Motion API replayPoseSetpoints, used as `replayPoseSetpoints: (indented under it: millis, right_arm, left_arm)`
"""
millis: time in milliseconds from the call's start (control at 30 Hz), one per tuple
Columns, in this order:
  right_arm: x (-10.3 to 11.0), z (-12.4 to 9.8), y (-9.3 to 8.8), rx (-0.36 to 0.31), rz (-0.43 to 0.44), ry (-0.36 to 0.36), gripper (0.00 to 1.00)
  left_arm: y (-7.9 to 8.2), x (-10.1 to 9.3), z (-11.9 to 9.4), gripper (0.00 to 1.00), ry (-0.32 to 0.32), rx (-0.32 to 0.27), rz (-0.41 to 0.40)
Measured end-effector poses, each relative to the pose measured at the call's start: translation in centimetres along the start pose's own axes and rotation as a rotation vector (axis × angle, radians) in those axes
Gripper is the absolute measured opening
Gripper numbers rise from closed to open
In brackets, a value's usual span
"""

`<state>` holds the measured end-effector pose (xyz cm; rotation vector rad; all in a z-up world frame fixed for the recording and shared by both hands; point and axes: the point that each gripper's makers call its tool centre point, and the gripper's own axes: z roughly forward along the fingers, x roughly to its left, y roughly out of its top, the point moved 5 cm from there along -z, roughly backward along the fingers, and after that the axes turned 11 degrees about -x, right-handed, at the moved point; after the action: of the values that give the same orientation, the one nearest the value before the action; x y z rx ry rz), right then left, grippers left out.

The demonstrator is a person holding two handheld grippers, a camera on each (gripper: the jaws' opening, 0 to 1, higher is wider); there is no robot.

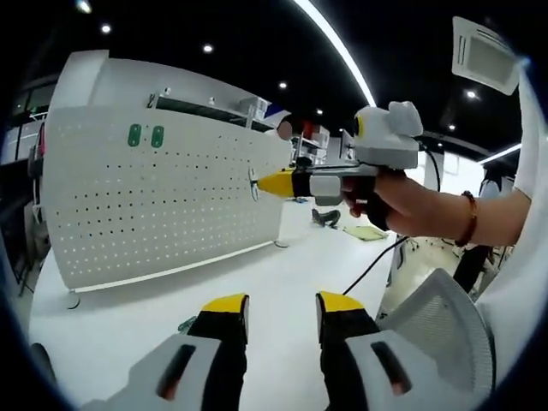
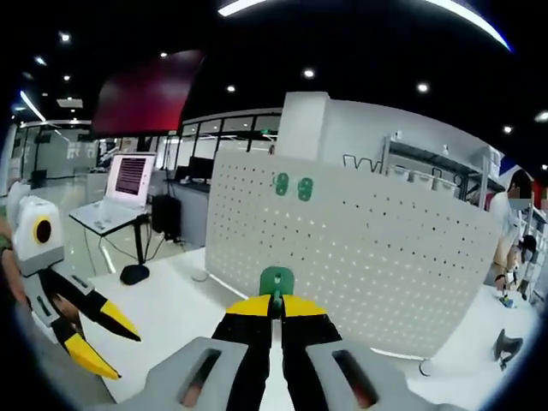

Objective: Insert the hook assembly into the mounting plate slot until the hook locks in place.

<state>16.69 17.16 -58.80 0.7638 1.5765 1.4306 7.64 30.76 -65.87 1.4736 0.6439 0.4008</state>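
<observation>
Small green plastic hook piece (image 2: 276,280) sits pinched between my right claw's (image 2: 276,306) yellow tips, jaws pressed together on it, right in front of the white perforated mounting board (image 2: 360,257). Two green hooks (image 2: 293,187) are on that board already, up near its top-left corner. My left claw (image 1: 279,305) hangs spread apart, holding nothing, well back from the board over the white tabletop (image 1: 128,321). A laptop (image 2: 126,184) stands beyond the board's left edge.
</observation>
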Motion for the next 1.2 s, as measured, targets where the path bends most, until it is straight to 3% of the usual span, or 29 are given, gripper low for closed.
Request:
replayPoseSetpoints:
  millis: [233,433,767,867,1200]
  right_arm:
    - [-1.3,0.8,0.7,-0.033,0.012,-0.056,0.01]
    - [-1.8,1.7,1.4,-0.049,0.015,-0.06,0.01]
    - [-2.5,3.1,2.9,-0.088,0.006,-0.082,0.01]
    - [-2.7,3.7,3.3,-0.103,0.012,-0.09,0.01]
    - [-3.0,4.9,4.0,-0.117,0.008,-0.1,0.01]
  left_arm:
    - [-0.1,-0.1,0.1,0.35,-0.008,0.01,0.013]
    - [0.1,-0.1,0.2,0.47,-0.001,-0.005,0.042]
    - [0.2,-0.2,-0.3,0.57,0.009,-0.035,0.074]
    - [0.4,-0.1,-0.3,0.67,0.02,-0.049,0.076]
    - [-0.1,0.4,-0.5,0.77,0.058,-0.018,0.092]
